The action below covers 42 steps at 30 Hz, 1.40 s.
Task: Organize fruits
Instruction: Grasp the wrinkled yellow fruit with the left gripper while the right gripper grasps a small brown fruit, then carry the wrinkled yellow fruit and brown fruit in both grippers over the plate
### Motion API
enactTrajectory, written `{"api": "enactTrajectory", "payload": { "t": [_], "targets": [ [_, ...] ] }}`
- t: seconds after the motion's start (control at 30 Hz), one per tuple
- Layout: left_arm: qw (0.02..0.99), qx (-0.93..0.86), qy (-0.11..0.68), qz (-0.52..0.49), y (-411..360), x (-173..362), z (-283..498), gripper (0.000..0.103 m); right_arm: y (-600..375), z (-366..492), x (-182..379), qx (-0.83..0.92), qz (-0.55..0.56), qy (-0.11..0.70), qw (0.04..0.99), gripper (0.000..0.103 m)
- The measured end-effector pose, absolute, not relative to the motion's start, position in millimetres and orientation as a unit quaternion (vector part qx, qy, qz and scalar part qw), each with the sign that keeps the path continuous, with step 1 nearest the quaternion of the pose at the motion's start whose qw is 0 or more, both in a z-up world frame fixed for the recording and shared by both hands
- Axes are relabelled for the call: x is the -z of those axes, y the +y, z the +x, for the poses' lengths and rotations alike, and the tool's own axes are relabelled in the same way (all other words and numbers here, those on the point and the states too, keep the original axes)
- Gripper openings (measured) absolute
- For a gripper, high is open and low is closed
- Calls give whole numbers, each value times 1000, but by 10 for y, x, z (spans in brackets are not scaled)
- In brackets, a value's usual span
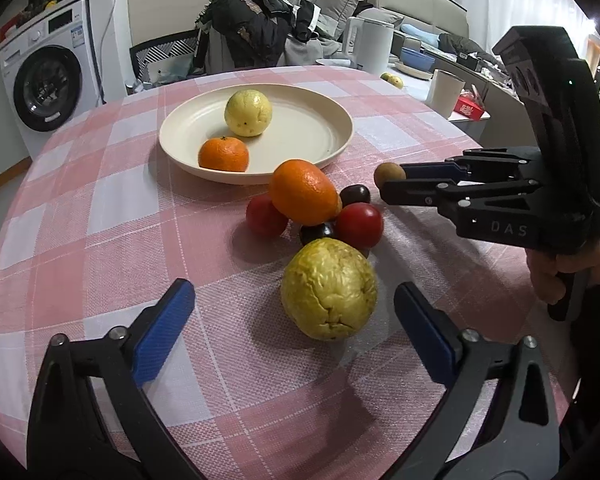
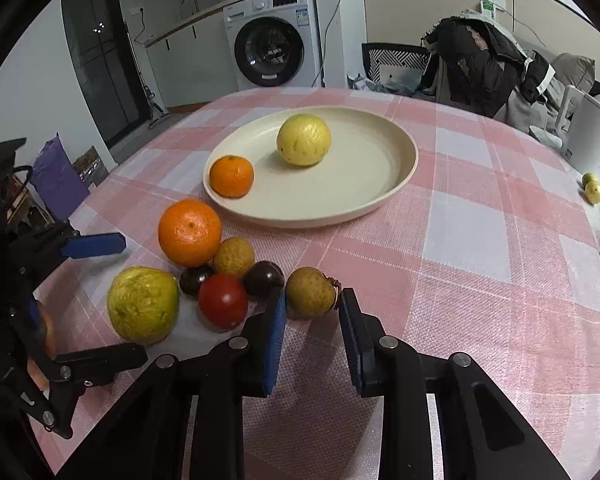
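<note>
A cream plate [image 1: 340, 144] holds a pale yellow guava [image 1: 248, 112] and a small mandarin [image 1: 224, 154]. In front of it on the checked cloth lies a pile: a big orange [image 1: 304, 192], two red tomatoes [image 1: 358, 224], two dark plums [image 1: 355, 194] and a wrinkled yellow-green guava [image 1: 328, 288]. My left gripper [image 1: 294, 292] stands open around that guava, its blue pads apart from it on both sides. My right gripper [image 2: 313, 298] is shut on a small brown longan [image 2: 310, 292] resting on the cloth at the pile's right edge. A second brown longan [image 2: 234, 256] sits in the pile.
A white kettle [image 1: 370, 44], a cup [image 1: 446, 92] and a red box [image 1: 470, 108] stand beyond the table's far right edge. A chair heaped with dark clothes [image 1: 252, 28] is behind the table, and a washing machine [image 1: 48, 80] at the far left.
</note>
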<state>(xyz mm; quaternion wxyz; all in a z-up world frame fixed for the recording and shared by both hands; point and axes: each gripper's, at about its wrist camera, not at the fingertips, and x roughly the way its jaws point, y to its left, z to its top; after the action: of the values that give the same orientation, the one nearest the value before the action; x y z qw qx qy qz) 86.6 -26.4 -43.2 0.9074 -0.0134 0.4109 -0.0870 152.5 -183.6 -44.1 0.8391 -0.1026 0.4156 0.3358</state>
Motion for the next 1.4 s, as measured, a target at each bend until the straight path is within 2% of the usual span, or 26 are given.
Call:
{"api": "enactTrajectory", "payload": {
  "t": [0.07,0.23,0.3,0.37,0.7,1.4],
  "targets": [
    [905,99,413,-25,-251,435,869,94,-1855,1500,405,-339,-98,409,842,28],
    [899,119,420,-38,-257,474,891,70,-1874,1477,337,-348,-87,401,843,28],
    [898,123,421,-35,-285,489,887,54,-1871,1462,323,-349,-87,400,843,28],
    [896,134,422,-33,-321,497,872,45,-1862,1456,318,-350,-87,399,843,28],
    [906,144,396,-31,-344,376,802,45,-1870,1427,274,-352,-84,390,847,28],
    [939,64,332,-68,149,28,878,45,-1992,1479,102,-340,-48,360,868,28]
  ]
}}
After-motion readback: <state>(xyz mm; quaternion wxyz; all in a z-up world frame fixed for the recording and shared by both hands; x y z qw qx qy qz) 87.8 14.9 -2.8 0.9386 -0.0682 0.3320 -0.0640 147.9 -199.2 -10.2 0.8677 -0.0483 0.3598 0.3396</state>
